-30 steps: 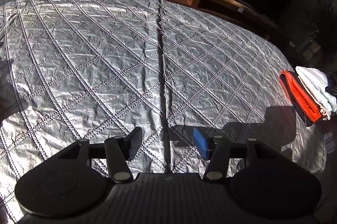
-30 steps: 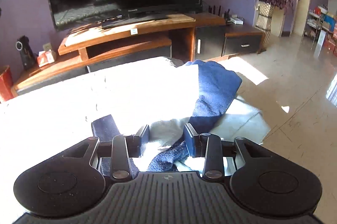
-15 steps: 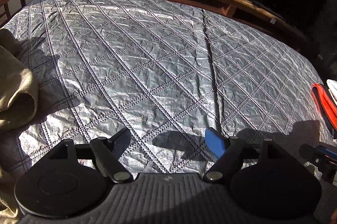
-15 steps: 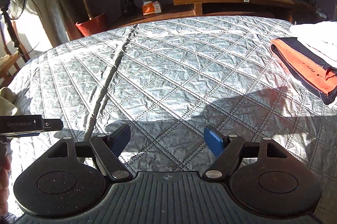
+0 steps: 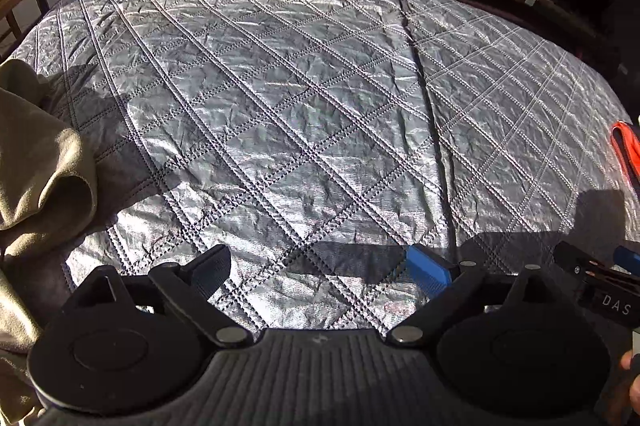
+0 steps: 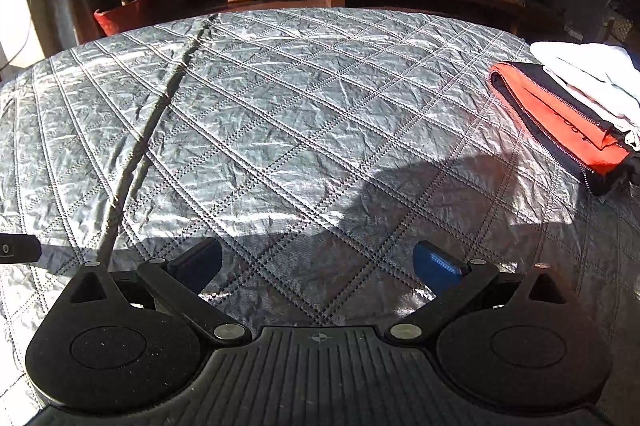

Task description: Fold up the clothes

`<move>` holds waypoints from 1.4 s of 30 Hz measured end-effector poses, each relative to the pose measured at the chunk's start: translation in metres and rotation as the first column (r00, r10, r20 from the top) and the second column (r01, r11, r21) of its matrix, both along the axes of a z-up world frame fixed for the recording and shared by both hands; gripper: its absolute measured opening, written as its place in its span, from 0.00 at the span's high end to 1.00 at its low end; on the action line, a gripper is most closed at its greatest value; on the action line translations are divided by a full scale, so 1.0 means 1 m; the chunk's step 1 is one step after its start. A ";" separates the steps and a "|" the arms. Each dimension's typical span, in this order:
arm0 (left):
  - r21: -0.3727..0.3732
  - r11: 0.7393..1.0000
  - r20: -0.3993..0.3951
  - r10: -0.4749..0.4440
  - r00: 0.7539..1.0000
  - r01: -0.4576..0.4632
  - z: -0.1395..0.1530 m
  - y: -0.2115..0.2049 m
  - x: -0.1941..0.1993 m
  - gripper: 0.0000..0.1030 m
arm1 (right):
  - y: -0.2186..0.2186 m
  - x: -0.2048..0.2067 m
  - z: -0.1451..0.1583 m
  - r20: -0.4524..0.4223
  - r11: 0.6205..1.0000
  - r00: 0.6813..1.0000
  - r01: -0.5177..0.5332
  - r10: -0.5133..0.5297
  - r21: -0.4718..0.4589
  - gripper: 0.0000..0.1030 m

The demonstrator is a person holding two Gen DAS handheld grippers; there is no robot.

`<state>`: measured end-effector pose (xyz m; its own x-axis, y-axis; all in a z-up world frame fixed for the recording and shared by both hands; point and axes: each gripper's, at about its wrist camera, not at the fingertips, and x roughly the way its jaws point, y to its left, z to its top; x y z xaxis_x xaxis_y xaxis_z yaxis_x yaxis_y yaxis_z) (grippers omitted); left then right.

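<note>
The white letters "DAS" stood on a black device body [image 5: 610, 300] just right of the left gripper's fingers [image 5: 426, 272]. Further lettering was cut off by the frame edge; nothing else was legible.

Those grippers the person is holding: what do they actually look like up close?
Each is matte black plastic. The left gripper and right gripper both have a ribbed body, two round discs at the sides, and jointed links with silver pivot pins. The pads are bright blue where sunlit. In the left wrist view, the other gripper's side shows white letters "DAS".
</note>
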<state>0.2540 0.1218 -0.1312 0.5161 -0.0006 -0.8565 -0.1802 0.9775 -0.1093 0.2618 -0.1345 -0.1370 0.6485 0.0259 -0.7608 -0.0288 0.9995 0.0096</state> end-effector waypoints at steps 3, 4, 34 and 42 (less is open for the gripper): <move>-0.019 0.998 0.025 -0.062 0.998 0.062 0.010 -0.016 -0.005 0.09 | -0.025 -0.026 0.026 0.013 0.999 0.999 0.034 -0.034 -0.024 0.01; -0.028 0.997 0.038 -0.075 0.996 0.076 0.014 -0.022 -0.007 0.09 | -0.033 -0.035 0.034 0.018 0.998 0.999 0.045 -0.045 -0.031 0.01; -0.013 0.947 0.185 -0.314 0.931 0.322 0.097 -0.184 -0.230 0.01 | -0.134 -0.240 0.122 0.040 0.956 0.959 0.284 -0.281 -0.074 0.00; 0.013 0.950 0.196 -0.310 0.931 0.313 0.107 -0.196 -0.250 0.01 | -0.145 -0.260 0.130 0.062 0.953 0.953 0.299 -0.297 -0.039 0.00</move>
